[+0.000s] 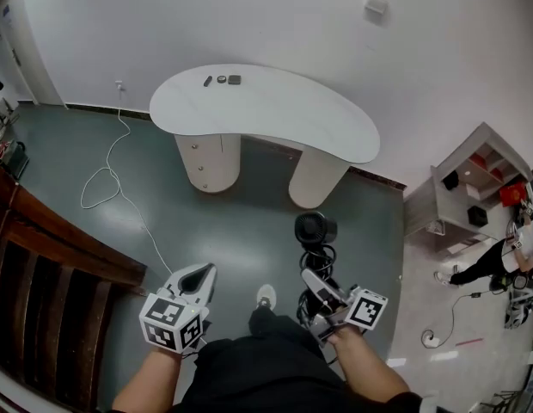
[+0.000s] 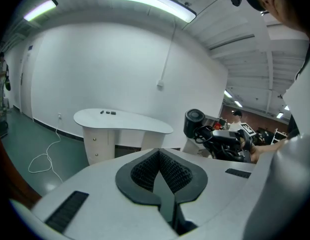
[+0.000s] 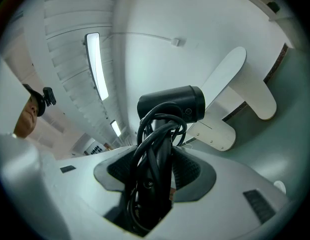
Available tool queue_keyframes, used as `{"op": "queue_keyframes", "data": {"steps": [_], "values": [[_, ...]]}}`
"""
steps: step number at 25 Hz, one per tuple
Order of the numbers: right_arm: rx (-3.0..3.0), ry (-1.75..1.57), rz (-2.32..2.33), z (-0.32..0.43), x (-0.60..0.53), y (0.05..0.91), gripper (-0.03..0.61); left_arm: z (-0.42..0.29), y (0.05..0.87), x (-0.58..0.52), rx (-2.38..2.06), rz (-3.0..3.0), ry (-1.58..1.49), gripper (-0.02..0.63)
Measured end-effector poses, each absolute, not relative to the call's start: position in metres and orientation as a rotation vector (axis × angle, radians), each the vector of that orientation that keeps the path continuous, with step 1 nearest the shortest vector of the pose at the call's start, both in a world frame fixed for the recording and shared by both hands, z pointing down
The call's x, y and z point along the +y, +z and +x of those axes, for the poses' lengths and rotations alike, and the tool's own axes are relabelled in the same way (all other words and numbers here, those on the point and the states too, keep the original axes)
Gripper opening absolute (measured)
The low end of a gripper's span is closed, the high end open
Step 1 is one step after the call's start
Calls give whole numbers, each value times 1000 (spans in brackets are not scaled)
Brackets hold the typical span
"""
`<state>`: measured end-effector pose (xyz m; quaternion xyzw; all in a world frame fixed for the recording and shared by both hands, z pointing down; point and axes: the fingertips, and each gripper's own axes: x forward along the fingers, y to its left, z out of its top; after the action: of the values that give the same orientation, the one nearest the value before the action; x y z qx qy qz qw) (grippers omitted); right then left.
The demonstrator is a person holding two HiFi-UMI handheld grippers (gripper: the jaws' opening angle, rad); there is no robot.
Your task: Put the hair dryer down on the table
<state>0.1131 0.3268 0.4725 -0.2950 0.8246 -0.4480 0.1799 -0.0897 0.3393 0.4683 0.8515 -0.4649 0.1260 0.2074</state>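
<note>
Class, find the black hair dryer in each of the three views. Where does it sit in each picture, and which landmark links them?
Head view: hair dryer at lower centre-right, over the floor, nearer than the table.
Left gripper view: hair dryer right of centre, just past the table's right end.
Right gripper view: hair dryer in the middle, close to the camera.
Shared landmark: the white curved table.

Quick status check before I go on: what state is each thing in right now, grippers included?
hair dryer: held in the air, cord bundled round its handle, not yet on the table.
right gripper: shut on the hair dryer's handle.
left gripper: shut, nothing between the jaws.
table: standing, three small dark items near its wall-side edge.
white cable: lying loose on the floor.
</note>
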Motion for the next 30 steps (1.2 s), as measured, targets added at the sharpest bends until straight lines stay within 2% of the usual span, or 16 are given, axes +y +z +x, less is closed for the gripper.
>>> {"op": "queue_keyframes", "data": {"steps": [12, 21, 30], "values": [[2403, -1249, -749, 136, 168, 453, 198, -60, 446, 196, -1393, 2345, 327, 11], [2404, -1288, -717, 161, 114, 464, 198, -29, 449, 130, -1398, 2335, 333, 11], [2393, -1296, -703, 169, 84, 467, 198, -30, 450, 95, -1419, 2311, 357, 11]]}}
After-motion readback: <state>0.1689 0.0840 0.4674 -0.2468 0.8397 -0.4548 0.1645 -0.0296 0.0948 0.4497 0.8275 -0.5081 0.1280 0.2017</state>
